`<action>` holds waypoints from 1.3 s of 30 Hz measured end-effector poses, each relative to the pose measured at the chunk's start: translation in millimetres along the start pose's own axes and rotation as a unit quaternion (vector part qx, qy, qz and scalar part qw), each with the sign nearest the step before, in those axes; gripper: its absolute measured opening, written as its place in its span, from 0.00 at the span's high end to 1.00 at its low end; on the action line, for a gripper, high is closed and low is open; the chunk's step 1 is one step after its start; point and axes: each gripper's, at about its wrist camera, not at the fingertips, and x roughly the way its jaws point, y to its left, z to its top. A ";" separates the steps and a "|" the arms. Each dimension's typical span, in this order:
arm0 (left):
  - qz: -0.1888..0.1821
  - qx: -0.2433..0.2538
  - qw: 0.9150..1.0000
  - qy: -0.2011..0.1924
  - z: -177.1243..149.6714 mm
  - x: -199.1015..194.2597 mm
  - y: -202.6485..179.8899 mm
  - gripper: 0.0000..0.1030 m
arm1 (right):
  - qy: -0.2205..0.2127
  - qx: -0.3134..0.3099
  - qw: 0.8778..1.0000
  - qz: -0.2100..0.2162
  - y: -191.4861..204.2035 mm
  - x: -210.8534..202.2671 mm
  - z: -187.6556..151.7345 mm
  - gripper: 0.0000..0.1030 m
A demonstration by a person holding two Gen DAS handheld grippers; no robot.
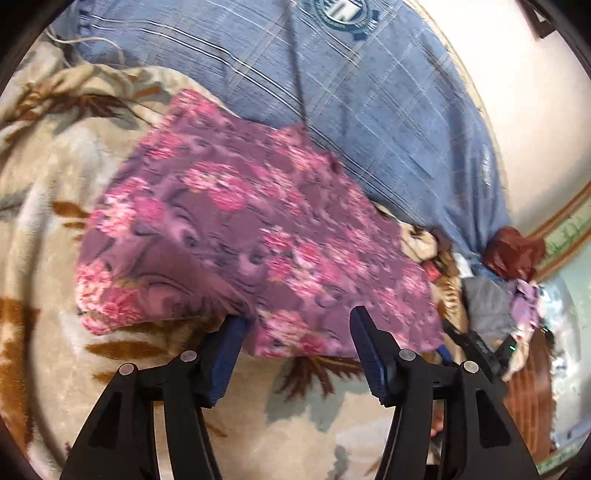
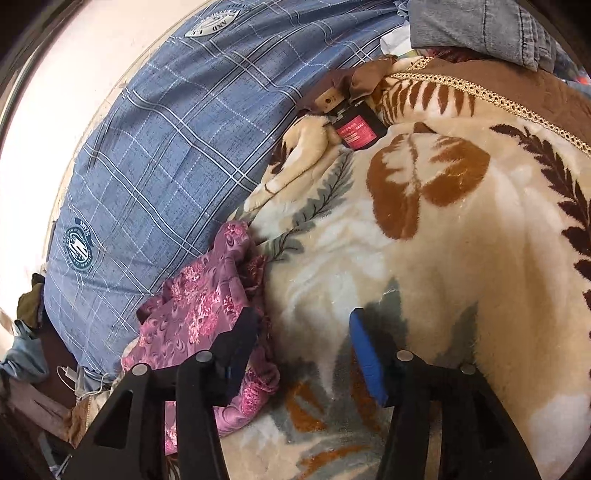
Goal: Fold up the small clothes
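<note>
Left wrist view: cream fleece blanket [image 1: 48, 229] with brown leaf print fills the left and bottom. Purple floral garment [image 1: 236, 236] lies spread flat on it in mid-frame, far edge touching the blue plaid pillow [image 1: 369, 110] behind. Left tongs [image 1: 295, 325] stand wide, nothing between them; left blue pad at the garment's near hem, right pad over its near edge. Contact with the cloth can't be told, frame is blurred. Far right: dark red cloth lump [image 1: 513, 251] and a heap of grey and lilac clothes [image 1: 495, 306], the other black gripper partly visible just beside the heap.

Right wrist view: blue plaid pillow [image 2: 155, 155] with crest logos on the left against a pale wall. Same purple floral garment [image 2: 207, 314] bunched at lower left, between pillow and blanket [image 2: 443, 258], partly under the left finger. Right tongs [image 2: 303, 325] wide, holding nothing; right blue pad over the bare blanket. Upper middle: small black item with red label [image 2: 356, 131] in a blanket fold, tan box-like object [image 2: 327, 99] just beside it. Top right: grey denim piece [image 2: 472, 26].
</note>
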 end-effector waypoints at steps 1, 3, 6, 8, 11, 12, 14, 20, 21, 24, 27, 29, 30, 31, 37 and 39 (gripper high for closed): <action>-0.019 0.006 1.000 0.011 -1.1 -0.9 -2.2 0.45 | 0.001 0.000 1.000 0.000 0.0 0.1 -0.6 0.42; -0.038 0.033 0.998 0.032 -7.1 4.1 -12.5 0.45 | 0.003 -0.002 1.000 -0.003 1.4 1.4 -1.5 0.41; -0.032 0.099 0.994 0.039 -18.0 7.0 -32.3 0.45 | 0.000 -0.002 1.000 -0.004 3.4 1.2 -2.5 0.39; -0.033 0.115 0.992 0.038 -17.6 6.7 -39.5 0.45 | 0.000 -0.003 1.000 -0.004 4.5 1.5 -3.2 0.38; -0.040 0.089 0.995 0.032 -7.8 -0.8 -33.4 0.45 | -0.003 -0.010 1.000 -0.007 7.7 0.8 -3.1 0.38; -0.037 0.073 0.996 0.031 -2.2 -5.4 -29.2 0.45 | -0.010 -0.012 1.000 -0.009 9.5 -1.7 -3.0 0.38; -0.019 0.021 1.000 0.006 19.8 -19.4 -12.3 0.45 | -0.024 -0.018 1.000 -0.010 14.0 -7.3 -0.7 0.38; 0.077 -0.035 0.996 -0.025 106.8 -54.0 38.5 0.42 | -0.010 -0.042 0.998 0.051 43.0 0.8 37.6 0.31; 0.086 -0.037 0.995 -0.022 118.8 -54.4 44.9 0.41 | 0.002 -0.051 0.997 0.062 49.9 8.0 49.0 0.31; 0.113 -0.054 0.992 0.005 153.5 -40.0 67.5 0.40 | 0.028 -0.074 0.993 0.083 68.5 32.3 78.6 0.24; 0.123 -0.077 0.989 0.039 175.4 -10.0 85.7 0.40 | 0.067 -0.112 0.989 0.062 90.0 65.2 95.2 0.24; 0.128 -0.089 0.986 0.057 187.3 14.0 91.5 0.40 | 0.108 -0.135 0.984 0.048 102.3 95.9 98.2 0.24; 0.130 -0.093 0.985 0.059 192.4 22.3 93.6 0.40 | 0.116 -0.148 0.982 0.032 107.0 108.2 97.5 0.24; 0.131 -0.100 0.985 0.060 197.6 31.1 95.8 0.40 | 0.131 -0.164 0.978 0.011 112.3 125.0 95.5 0.24; 0.127 -0.133 0.980 0.073 210.1 78.4 114.7 0.40 | 0.182 -0.199 0.962 -0.048 117.6 184.2 84.2 0.24; 0.125 -0.124 0.982 0.071 212.7 91.3 114.1 0.42 | 0.194 -0.208 0.957 -0.057 118.3 193.9 80.1 0.27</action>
